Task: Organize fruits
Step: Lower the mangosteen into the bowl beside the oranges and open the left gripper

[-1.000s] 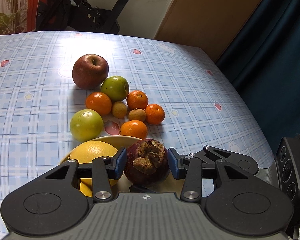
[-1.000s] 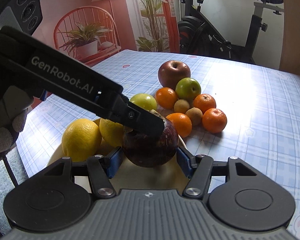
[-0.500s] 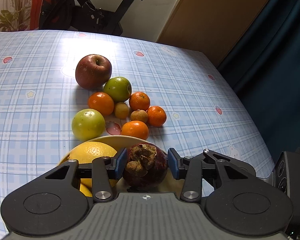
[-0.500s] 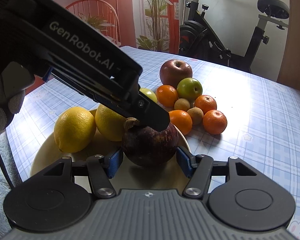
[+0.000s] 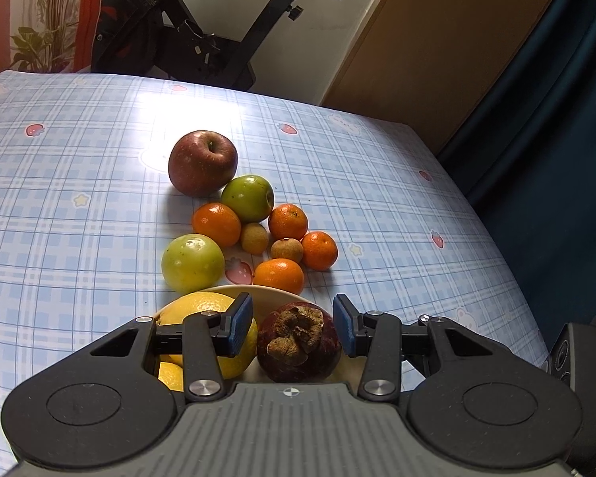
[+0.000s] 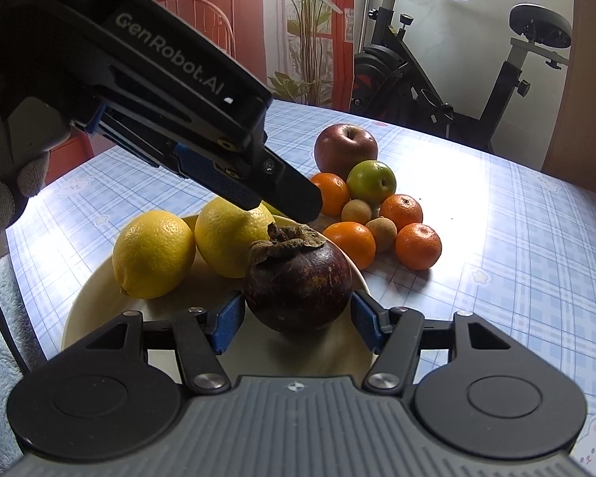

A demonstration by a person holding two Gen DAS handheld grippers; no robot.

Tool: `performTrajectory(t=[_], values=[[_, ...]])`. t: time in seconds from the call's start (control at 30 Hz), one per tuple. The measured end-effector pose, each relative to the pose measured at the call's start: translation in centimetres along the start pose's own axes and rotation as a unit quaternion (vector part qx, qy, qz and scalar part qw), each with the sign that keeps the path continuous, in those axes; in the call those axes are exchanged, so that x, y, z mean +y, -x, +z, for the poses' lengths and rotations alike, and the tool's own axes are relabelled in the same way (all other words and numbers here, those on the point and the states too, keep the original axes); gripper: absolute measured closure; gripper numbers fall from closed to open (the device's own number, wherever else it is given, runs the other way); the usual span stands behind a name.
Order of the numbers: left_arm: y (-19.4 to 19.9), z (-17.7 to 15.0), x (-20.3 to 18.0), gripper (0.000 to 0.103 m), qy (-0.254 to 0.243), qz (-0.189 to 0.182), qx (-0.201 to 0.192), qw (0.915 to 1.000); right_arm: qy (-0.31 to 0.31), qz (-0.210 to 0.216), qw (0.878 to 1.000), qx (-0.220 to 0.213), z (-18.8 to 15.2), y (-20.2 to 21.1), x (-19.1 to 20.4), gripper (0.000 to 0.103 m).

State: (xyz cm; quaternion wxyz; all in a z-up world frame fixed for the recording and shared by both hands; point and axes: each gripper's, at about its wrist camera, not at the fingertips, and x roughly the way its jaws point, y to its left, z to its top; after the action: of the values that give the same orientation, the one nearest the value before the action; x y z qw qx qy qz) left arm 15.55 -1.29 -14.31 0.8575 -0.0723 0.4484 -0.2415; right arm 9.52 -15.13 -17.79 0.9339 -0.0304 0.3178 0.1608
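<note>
A dark purple mangosteen (image 6: 298,278) with a dry brown calyx sits low over the cream plate (image 6: 99,298), beside two lemons (image 6: 153,254) (image 6: 232,238). My right gripper (image 6: 298,318) is shut on it, a blue pad against each side. My left gripper (image 5: 293,330) hovers just above the mangosteen (image 5: 298,344), jaws apart and holding nothing. In the right wrist view its fingertips (image 6: 298,202) hang over the far lemon, clear of the calyx. I cannot tell whether the mangosteen rests on the plate.
Beyond the plate, loose fruit lies clustered on the blue checked tablecloth: a red apple (image 5: 202,163), two green apples (image 5: 248,198) (image 5: 192,264), several tangerines (image 5: 278,276) and two small brown longans (image 5: 286,249). An exercise bike (image 6: 476,79) stands past the table's far edge.
My left gripper has lifted up and off the mangosteen, whose top it was covering. The right gripper has kept its hold on the fruit over the plate.
</note>
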Motion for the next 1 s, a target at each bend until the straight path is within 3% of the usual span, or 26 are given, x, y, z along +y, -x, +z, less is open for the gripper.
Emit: performTrajectory(t=[0.23,0.43,1.0], values=[[1.0,0.2,0.3,0.057,0.004,0.013,-0.017,0.9998,-0.003,-0.002,1.000,-0.007,0.0,1.0,0.0,0.041],[1.4,0.1,0.8,0.057,0.009,0.018,-0.022,0.9996,0.006,0.000,1.000,-0.003,0.1,1.3,0.2,0.050],[1.2,0.2,0.9,0.057,0.000,0.036,-0.026,0.9990,-0.041,0.010,0.999,-0.006,0.1,0.2,-0.5,0.051]])
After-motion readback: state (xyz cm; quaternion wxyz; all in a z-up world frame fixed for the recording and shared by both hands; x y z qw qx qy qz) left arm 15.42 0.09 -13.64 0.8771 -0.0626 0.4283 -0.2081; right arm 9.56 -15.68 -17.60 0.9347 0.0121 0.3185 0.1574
